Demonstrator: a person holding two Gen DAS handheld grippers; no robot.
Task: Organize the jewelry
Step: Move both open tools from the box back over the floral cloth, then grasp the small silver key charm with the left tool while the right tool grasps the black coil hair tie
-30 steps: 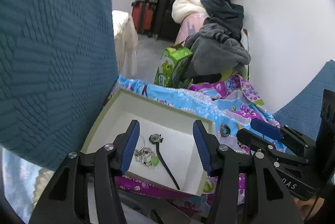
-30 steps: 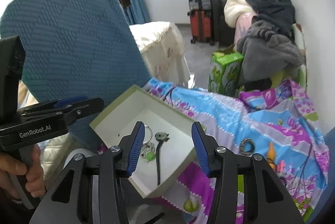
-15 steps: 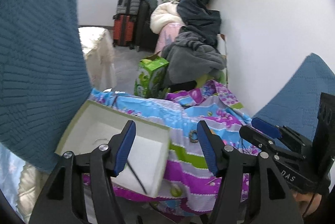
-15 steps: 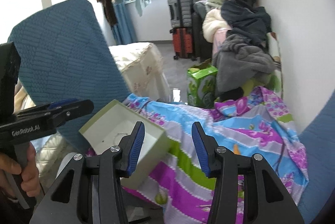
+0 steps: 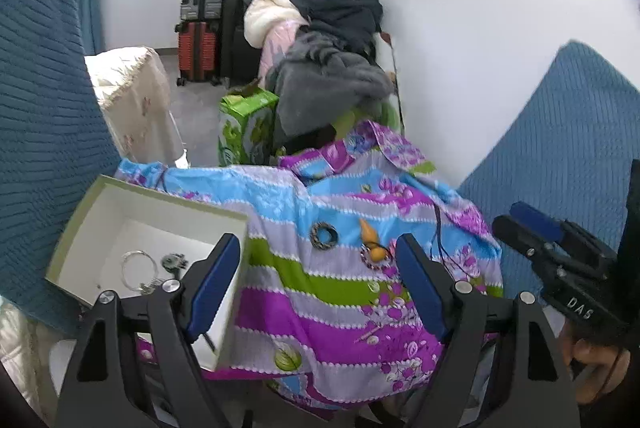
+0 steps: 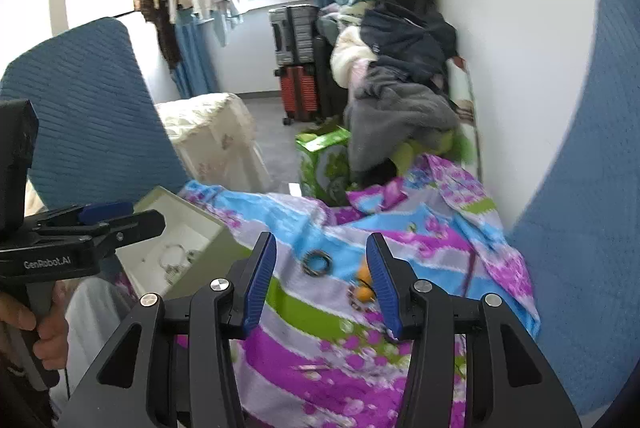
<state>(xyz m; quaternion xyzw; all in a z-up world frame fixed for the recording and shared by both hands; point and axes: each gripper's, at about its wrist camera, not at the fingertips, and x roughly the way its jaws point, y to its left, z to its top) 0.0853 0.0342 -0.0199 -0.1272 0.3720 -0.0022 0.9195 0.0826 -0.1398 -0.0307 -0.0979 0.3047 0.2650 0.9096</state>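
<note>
The left gripper (image 5: 316, 284), jaws opening and empty, alone showed the silver ring (image 5: 137, 265) in the box (image 5: 168, 194) at nine o'clock; the right gripper (image 6: 320, 278) stood apart, empty, over the dark ring (image 6: 317, 262) on the cloth (image 6: 320, 344).

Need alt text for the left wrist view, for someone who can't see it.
The left gripper, jaws opening and empty, hangs over a floral cloth bearing a dark ring and an orange pendant. An open box with jewelry sits left; the right gripper is at right.
</note>
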